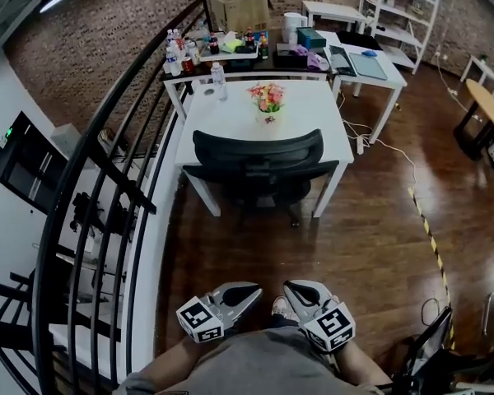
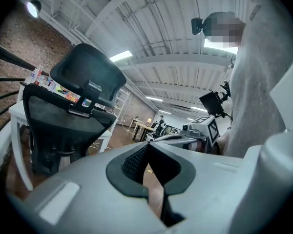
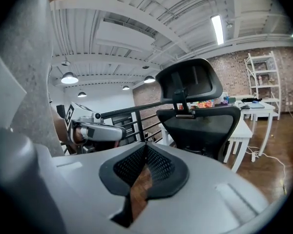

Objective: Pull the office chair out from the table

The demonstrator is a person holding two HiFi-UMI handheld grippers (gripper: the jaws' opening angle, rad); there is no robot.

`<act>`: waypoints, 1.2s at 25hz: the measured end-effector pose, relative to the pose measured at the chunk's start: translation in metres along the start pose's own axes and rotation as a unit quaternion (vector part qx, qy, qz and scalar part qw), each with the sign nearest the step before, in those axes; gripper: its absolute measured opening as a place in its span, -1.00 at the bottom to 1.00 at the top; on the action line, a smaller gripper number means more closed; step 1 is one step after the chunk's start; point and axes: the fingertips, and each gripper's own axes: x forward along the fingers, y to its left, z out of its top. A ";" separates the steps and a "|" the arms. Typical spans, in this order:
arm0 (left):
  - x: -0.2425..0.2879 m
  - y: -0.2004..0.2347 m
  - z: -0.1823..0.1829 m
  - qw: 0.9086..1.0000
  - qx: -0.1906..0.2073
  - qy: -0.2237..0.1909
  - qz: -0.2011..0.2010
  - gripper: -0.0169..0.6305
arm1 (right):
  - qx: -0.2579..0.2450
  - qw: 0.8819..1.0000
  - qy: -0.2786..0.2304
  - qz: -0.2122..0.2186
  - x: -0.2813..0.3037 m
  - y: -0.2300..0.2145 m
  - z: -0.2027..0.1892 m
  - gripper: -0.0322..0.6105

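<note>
The black office chair [image 1: 259,167] stands pushed in at the near side of the white table [image 1: 313,113], its backrest towards me. Both grippers hang close to my body, well short of the chair, with bare wooden floor between. My left gripper [image 1: 249,291] is shut and holds nothing; in the left gripper view its jaws [image 2: 147,149] meet, with the chair [image 2: 68,116] off to the left. My right gripper [image 1: 295,290] is also shut and empty; in the right gripper view its jaws [image 3: 145,150] meet, and the chair [image 3: 200,116] is ahead to the right.
A black metal railing [image 1: 107,188] runs along the left, close to the table. A flower pot [image 1: 267,99] and a bottle [image 1: 219,81] stand on the table. Behind it is a cluttered second table [image 1: 230,56] with a cardboard box. Yellow-black tape [image 1: 428,229] marks the floor at right.
</note>
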 end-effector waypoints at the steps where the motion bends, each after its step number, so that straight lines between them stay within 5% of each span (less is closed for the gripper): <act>1: 0.007 0.008 0.006 1.000 0.005 -0.003 0.004 -0.94 | -0.007 1.000 -0.003 0.002 0.004 -0.011 0.006 -0.88; 15: 0.041 0.108 0.079 0.996 0.050 -0.040 0.061 -0.94 | -0.031 0.999 -0.038 0.001 0.059 -0.118 0.085 -0.88; 22: 0.037 0.186 0.126 0.993 0.069 -0.051 0.080 -0.94 | -0.028 0.997 -0.048 -0.047 0.086 -0.171 0.113 -0.88; 30: 0.004 0.258 0.180 0.979 0.115 -0.079 0.149 -0.94 | -0.035 0.989 -0.075 -0.124 0.076 -0.238 0.154 -0.88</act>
